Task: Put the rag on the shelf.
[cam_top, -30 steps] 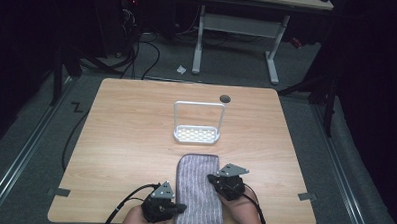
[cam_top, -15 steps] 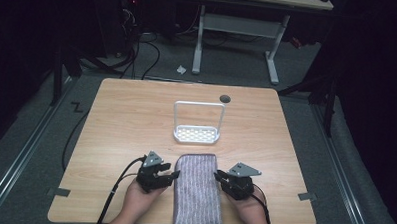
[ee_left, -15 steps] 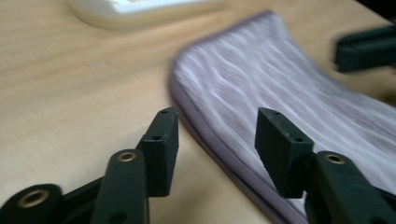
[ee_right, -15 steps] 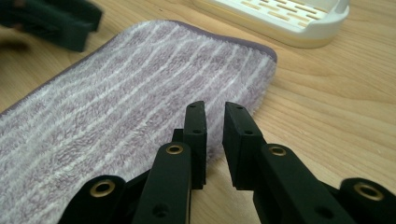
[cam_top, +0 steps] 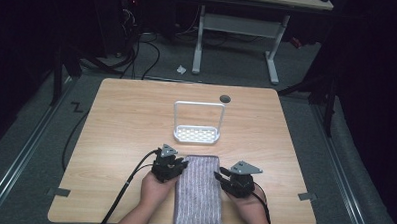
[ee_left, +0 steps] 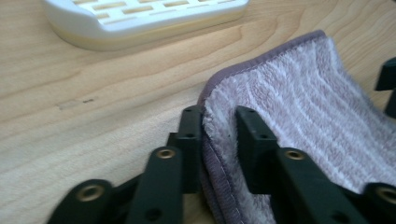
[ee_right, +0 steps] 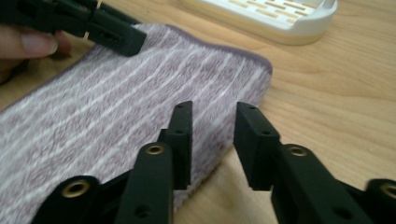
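Note:
A folded purple-grey striped towel (cam_top: 198, 192) lies at the table's near edge, between the person's two hands. My left gripper (cam_top: 182, 164) is at the towel's left edge near its far corner. Its jaws have just been closing, and in the left gripper view the gripper (ee_left: 219, 121) pinches the raised towel edge (ee_left: 299, 102). My right gripper (cam_top: 219, 175) is at the towel's right edge. Its jaws have just been opening, and in the right gripper view the gripper (ee_right: 212, 116) stands apart over the towel's border (ee_right: 93, 126), one jaw above the cloth and one above the wood.
A white slotted rack (cam_top: 196, 134) with a tall wire handle stands just beyond the towel's far end. A small dark hole (cam_top: 225, 99) is in the tabletop behind it. Bare wood (cam_top: 121, 124) lies to the left and right. Cables trail off the near edge.
My left gripper moved forward along the towel's left side and closed on its edge. My right gripper came off the top of the towel to its right edge and opened.

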The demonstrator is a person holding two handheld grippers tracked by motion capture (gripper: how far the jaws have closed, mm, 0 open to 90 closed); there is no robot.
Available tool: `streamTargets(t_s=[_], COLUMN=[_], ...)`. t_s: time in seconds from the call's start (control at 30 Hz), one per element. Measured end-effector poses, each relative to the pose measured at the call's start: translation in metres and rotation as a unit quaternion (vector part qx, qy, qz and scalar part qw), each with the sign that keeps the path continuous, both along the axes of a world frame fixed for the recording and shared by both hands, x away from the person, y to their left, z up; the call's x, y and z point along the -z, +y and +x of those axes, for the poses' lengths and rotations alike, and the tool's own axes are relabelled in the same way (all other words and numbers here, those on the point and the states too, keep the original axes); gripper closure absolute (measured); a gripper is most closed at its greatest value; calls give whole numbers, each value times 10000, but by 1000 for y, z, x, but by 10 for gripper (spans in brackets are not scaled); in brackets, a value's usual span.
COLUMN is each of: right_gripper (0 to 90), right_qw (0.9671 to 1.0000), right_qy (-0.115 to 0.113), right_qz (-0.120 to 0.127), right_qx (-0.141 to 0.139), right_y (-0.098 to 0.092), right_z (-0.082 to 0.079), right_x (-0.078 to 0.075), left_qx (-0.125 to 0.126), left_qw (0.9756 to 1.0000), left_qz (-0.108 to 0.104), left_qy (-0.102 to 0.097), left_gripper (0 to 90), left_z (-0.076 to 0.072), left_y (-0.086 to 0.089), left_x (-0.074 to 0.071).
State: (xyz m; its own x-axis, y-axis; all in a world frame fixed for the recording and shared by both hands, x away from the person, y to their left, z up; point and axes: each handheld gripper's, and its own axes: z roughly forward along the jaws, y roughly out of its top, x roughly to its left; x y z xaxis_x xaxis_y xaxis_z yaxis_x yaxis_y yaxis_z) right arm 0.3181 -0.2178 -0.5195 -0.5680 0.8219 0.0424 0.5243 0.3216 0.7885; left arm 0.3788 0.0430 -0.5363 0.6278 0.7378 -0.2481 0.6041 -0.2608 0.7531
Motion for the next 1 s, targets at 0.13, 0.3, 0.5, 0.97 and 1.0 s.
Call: streamTargets(t_s=[0.13, 0.3, 0.5, 0.97, 1.0], right_gripper=[560, 539, 617, 838, 839], right_qw=[9997, 9985, 9963, 9990, 9991], right_qy=[6, 177, 563, 189, 151], right_qz=[11, 0, -52, -158, -138], right_qx=[224, 516, 651, 375, 368], right_y=[4, 6, 11, 20, 21], right_z=[10, 32, 51, 36, 34], right_x=[-3, -4, 9, 8, 7], left_qx=[16, 22, 32, 10, -8], left_qw=[10000, 10000, 9999, 9997, 9996], left_qz=[28, -3, -86, -222, -269], left_qy=[-3, 27, 98, -79, -126], left_gripper=[778, 790, 790, 805, 807], left_z=[0, 0, 1, -3, -5], left_y=[-1, 0, 2, 5, 7], left_x=[0, 0, 1, -1, -3])
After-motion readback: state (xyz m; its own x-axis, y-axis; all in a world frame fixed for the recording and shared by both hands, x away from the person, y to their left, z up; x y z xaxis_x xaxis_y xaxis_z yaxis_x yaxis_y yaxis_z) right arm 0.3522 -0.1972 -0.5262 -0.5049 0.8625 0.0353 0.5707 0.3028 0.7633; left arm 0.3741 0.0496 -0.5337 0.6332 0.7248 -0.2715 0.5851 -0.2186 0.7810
